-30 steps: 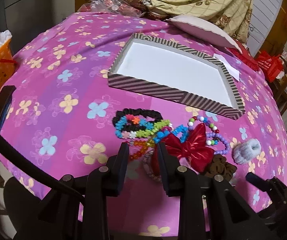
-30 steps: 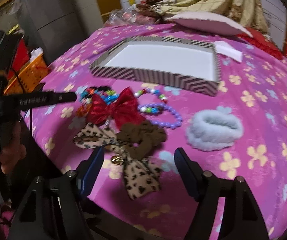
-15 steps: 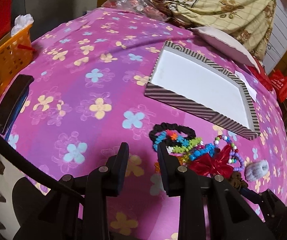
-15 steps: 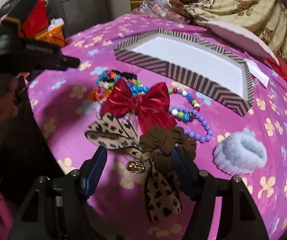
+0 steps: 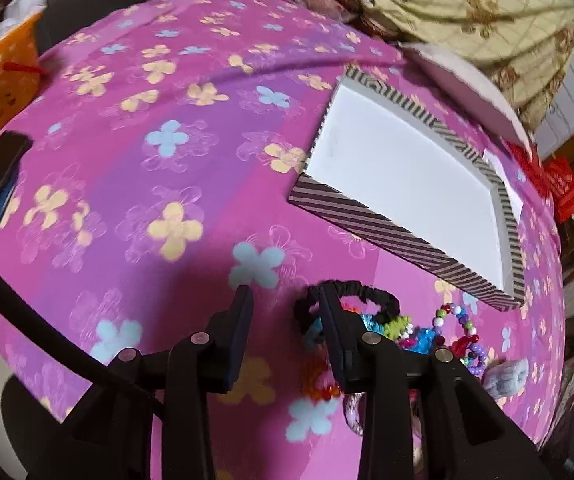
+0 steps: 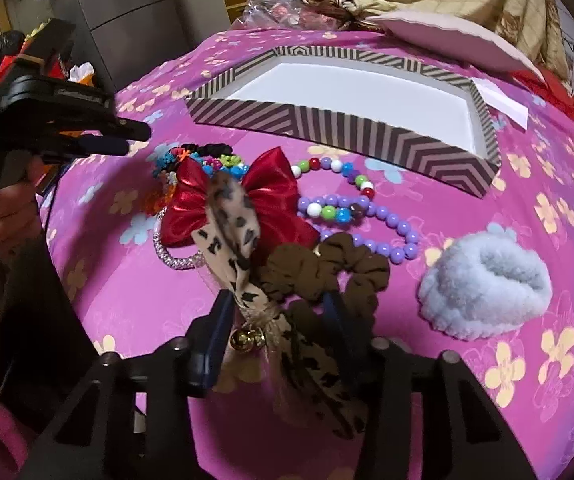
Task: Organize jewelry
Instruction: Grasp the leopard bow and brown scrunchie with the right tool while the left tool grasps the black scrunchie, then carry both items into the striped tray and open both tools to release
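the leopard-print bow, soft fabric with a small gold bell at its knot, sits between the blue pads of the right claw, which pinches the knot; one loop stands up, the other trails back under the claw. behind it lie a glossy red satin bow, a ruched brown scrunchie, strings of round plastic beads in purple, white, green and red, and a fluffy pale blue hair tie, all on the pink flower-print cloth of the tabletop. farther back stands a shallow striped box with a plain white inside.

half a second ago the right claw was spread wide over the bow; now its pads have closed in on it and the loop has risen. the left claw has drifted left of the pile, its fingers parted and holding nothing, one finger crossing a black elastic band. from the right wrist view the left claw is level, pointing right, with a hand on its grip.
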The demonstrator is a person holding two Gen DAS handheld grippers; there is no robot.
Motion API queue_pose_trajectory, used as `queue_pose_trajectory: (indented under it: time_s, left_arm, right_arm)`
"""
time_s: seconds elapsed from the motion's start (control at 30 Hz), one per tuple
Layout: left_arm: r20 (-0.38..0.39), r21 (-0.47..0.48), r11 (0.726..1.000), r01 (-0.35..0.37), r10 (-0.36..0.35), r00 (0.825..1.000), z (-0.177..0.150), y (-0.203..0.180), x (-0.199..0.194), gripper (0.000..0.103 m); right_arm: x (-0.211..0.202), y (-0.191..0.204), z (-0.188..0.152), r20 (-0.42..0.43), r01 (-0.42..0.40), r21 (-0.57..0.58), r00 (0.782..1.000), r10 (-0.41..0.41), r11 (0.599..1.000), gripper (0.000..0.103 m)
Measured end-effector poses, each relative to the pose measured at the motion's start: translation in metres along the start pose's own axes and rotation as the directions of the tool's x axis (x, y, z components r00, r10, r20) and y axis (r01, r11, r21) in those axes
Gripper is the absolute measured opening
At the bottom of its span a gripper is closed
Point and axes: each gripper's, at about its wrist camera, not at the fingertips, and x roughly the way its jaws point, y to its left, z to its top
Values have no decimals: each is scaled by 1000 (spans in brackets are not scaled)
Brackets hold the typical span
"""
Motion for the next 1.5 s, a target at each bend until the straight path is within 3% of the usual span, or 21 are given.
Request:
queue_pose_trajectory:
  time_s: [0.13,0.37,0.63,0.67,0.7,0.73,0.77,0.83,0.93,1.23,1.5]
  left_arm:
    - [-75,40,998,43,-40,996,9,-8,17,53]
    - [-117,200,980,19,5,993,12,-40,34,53]
    - [-126,274,962,-16,52,991,13,-53,46,53]
    - [-123,285,958,-20,57,991,12,-54,46,53]
    - [-119,299,954,-26,64,991,12,-56,47,46]
    - [-112,305,952,-31,68,991,11,-55,46,37]
    - [-116,298,954,-25,62,991,11,-53,46,27]
    - [-128,239,971,20,12,992,14,-43,42,26]
    - [-88,191,980,46,-29,996,20,-32,21,25]
    - [32,192,978,78,-85,996,34,-34,-43,25]
    - [88,200,977,78,-97,991,46,-49,-68,25]
  right_arm:
    - [2,1,1,-3,0,-2,1000,0,1000,47]
    - [3,0,4,-15,-9,0,1000,9,1000,48]
    - [8,6,6,-19,-5,-24,1000,5,1000,55]
    - [9,6,7,-12,-9,-13,1000,8,1000,52]
    - [9,4,7,-1,0,-2,1000,0,1000,48]
    - [9,2,6,8,5,11,1000,-6,1000,33]
    - [9,0,5,16,-2,24,1000,1,1000,30]
    - [7,0,4,12,-15,33,1000,15,999,25]
    - [-1,0,1,21,-28,31,999,27,999,23]
    - [-48,0,14,121,-107,57,988,99,993,21]
    - [-69,-9,43,200,-94,68,977,79,993,21]
